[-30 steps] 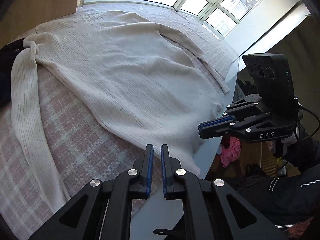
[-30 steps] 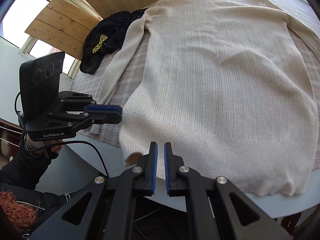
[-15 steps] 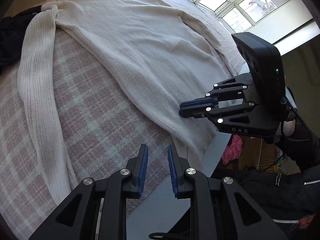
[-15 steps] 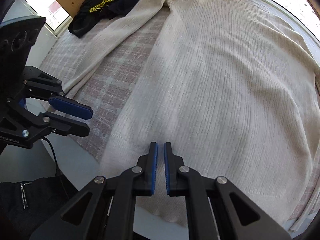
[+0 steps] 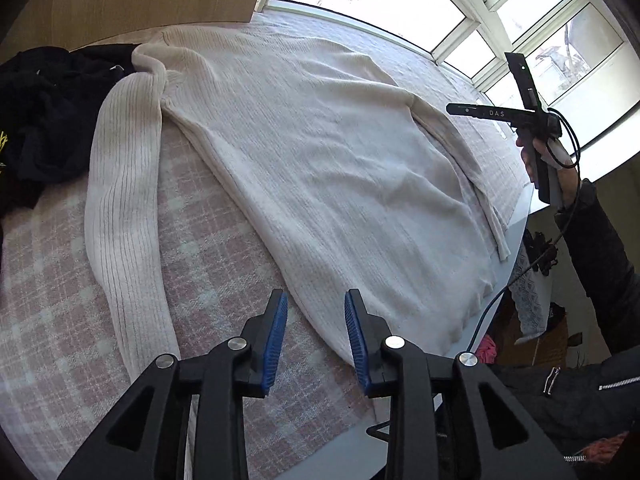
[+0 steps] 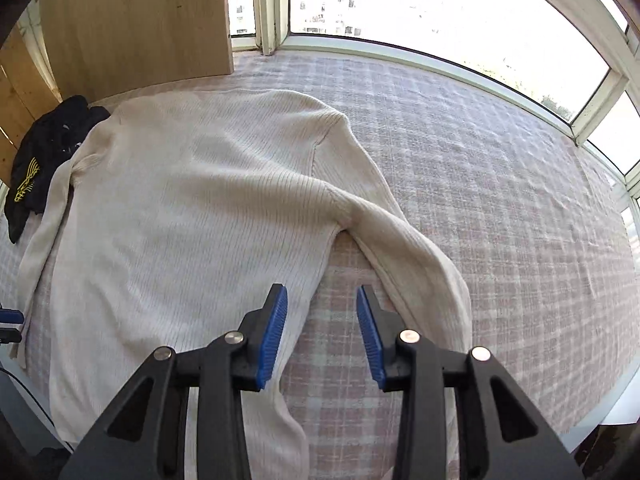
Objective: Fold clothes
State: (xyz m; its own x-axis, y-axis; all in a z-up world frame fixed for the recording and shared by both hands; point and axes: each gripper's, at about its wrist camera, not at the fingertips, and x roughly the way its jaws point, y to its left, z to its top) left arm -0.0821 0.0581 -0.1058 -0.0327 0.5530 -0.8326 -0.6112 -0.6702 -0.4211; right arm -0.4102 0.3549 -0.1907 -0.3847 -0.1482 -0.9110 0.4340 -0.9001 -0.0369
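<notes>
Lying flat on the pink checked cover (image 6: 500, 200) is one cream ribbed sweater (image 5: 320, 168), its side edge just ahead of the left gripper (image 5: 316, 332) and its right sleeve (image 6: 420, 256) just beyond the right gripper (image 6: 322, 332). Both grippers have just been opening and now stand partly apart with nothing between their blue pads. One black garment (image 5: 44, 128) with yellow markings too small to read lies far left; "DAS" is printed on the right gripper's body.

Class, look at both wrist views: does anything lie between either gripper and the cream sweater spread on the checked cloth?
Nothing visible does. The left gripper and right gripper, jaws just opened and empty, hang directly over the sweater; the black garment lies aside.
</notes>
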